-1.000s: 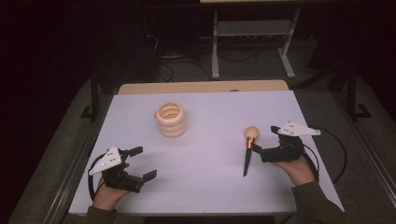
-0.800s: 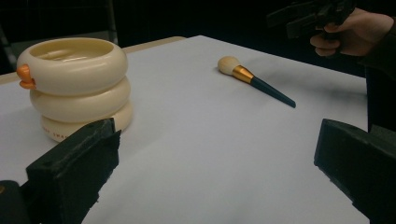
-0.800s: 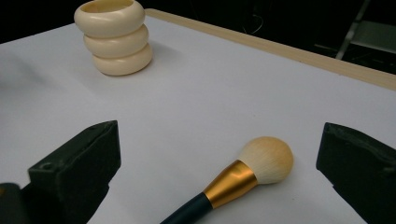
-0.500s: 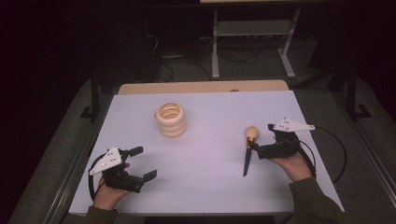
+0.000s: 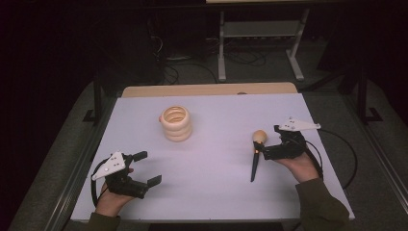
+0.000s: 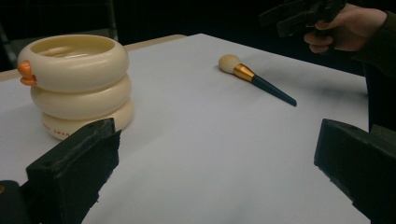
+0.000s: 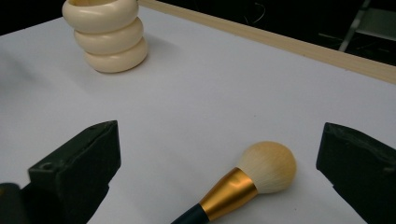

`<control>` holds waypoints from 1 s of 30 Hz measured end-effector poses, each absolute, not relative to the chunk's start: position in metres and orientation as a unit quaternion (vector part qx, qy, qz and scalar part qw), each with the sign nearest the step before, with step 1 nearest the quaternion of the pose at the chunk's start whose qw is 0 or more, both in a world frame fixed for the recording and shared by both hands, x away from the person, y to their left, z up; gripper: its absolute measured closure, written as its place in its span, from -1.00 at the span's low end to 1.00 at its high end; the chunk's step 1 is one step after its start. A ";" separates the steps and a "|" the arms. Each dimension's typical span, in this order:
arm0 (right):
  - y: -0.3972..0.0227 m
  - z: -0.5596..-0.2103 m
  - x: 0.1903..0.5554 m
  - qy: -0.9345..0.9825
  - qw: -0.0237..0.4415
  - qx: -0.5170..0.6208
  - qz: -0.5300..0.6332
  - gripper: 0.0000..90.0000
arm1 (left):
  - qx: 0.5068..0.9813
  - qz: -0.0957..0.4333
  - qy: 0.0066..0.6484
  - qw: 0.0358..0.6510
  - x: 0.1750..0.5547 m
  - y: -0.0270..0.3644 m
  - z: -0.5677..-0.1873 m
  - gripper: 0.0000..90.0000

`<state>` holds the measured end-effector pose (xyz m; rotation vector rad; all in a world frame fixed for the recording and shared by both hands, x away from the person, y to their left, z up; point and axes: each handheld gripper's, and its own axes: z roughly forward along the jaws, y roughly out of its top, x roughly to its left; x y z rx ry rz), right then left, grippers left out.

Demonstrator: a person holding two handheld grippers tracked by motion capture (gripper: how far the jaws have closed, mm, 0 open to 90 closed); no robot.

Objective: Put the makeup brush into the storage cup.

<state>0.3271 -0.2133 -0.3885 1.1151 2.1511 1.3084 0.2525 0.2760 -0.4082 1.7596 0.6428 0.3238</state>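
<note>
Right claw (image 5: 260, 149) is down low over the makeup brush (image 5: 256, 156), jaws spread wide and gripping nothing. In the right gripper view the brush (image 7: 247, 184) lies flat on the white counter (image 7: 196, 107) between the two black jaws, fluffy cream head up toward the far jaw, gold ferrule below it, dark handle running off the bottom edge. Neither jaw touches it.

From the high view, the brush sits on the right half of the counter (image 5: 211, 163), head pointing away from the person, handle pointing back toward the near edge. The right hand (image 5: 298, 161) holds its gripper just to the right of the brush, with the grey plate on top and the cable looping off to the side.

Over on the left, the left claw (image 5: 150, 168) rests near the front left corner of the counter, jaws released and wide apart, nothing between them. The left hand (image 5: 113, 199) comes in from the bottom edge.

The left gripper view looks across the surface: a cream holder (image 6: 77, 86) shaped like three stacked rings stands upright, with a small orange beak on its side. That holder (image 5: 176, 123) stands toward the back centre of the counter, well apart from the brush (image 6: 257, 79) and from both claws. The right hand's gripper (image 6: 299, 16) hangs above the brush handle in the top corner of that view.
</note>
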 end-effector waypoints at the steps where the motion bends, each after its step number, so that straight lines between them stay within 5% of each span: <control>1: -0.213 -0.389 0.328 0.767 0.192 0.397 0.467 -1.00 | 0.753 0.138 0.275 0.582 0.253 0.276 -0.408 -1.00; 30: -0.200 -0.377 0.355 0.776 0.182 0.414 0.441 -1.00 | 0.754 0.143 0.273 0.581 0.252 0.277 -0.408 -1.00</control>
